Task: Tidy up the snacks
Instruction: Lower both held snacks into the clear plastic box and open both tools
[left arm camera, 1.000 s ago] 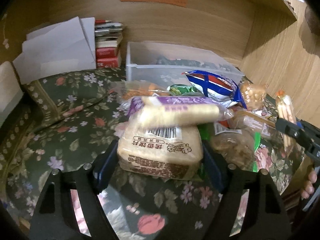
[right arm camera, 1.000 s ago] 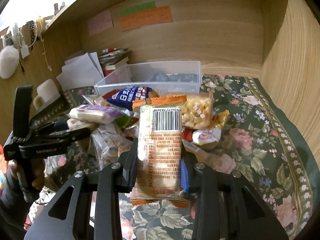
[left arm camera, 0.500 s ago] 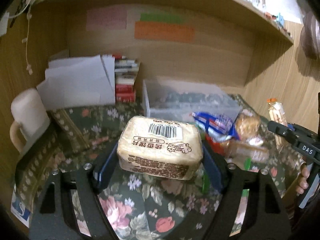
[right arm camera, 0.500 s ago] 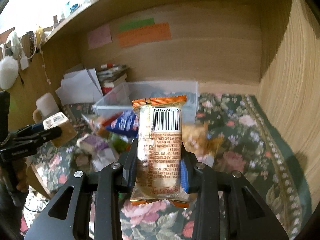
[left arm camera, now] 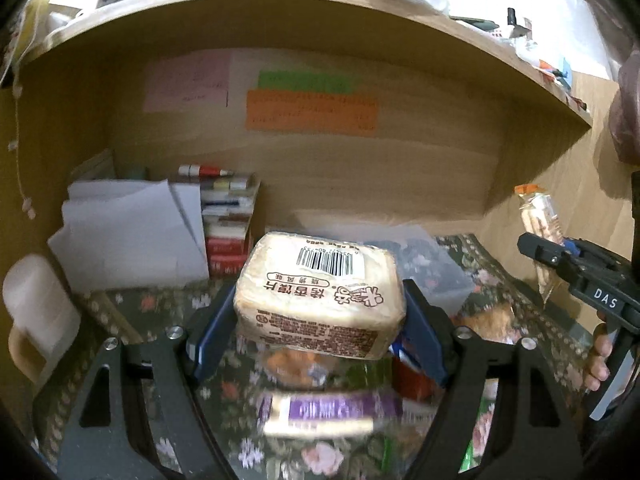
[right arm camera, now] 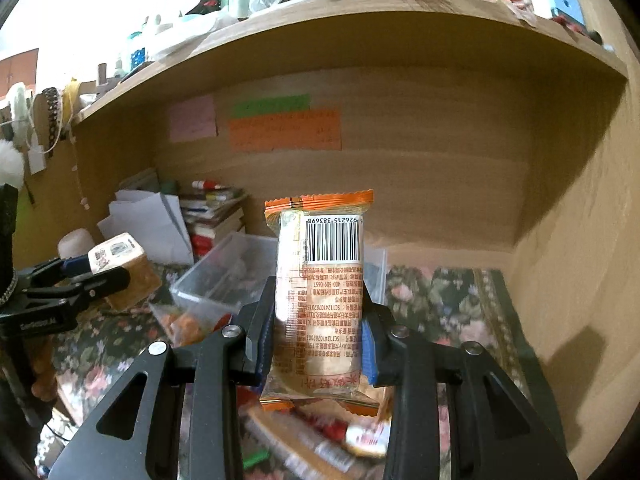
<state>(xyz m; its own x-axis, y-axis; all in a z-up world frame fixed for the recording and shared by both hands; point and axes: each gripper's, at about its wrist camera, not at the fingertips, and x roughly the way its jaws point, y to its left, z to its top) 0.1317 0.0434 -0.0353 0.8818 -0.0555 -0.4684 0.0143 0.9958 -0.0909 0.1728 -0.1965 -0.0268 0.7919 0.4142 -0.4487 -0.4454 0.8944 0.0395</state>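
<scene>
While the left hand-held gripper (left arm camera: 320,320) clamps a beige bread pack (left arm camera: 320,292), the right hand-held gripper (right arm camera: 318,344) clamps an orange-edged barcoded packet (right arm camera: 320,292).

Wooden alcove (right arm camera: 440,152) under cluttered shelf (right arm camera: 360,4)

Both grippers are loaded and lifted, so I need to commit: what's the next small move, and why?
Probably carry the bread pack in the left gripper forward over the clear bin and lower it: the bin sits open just behind, and the right gripper holds its orange-edged packet clear.
</scene>
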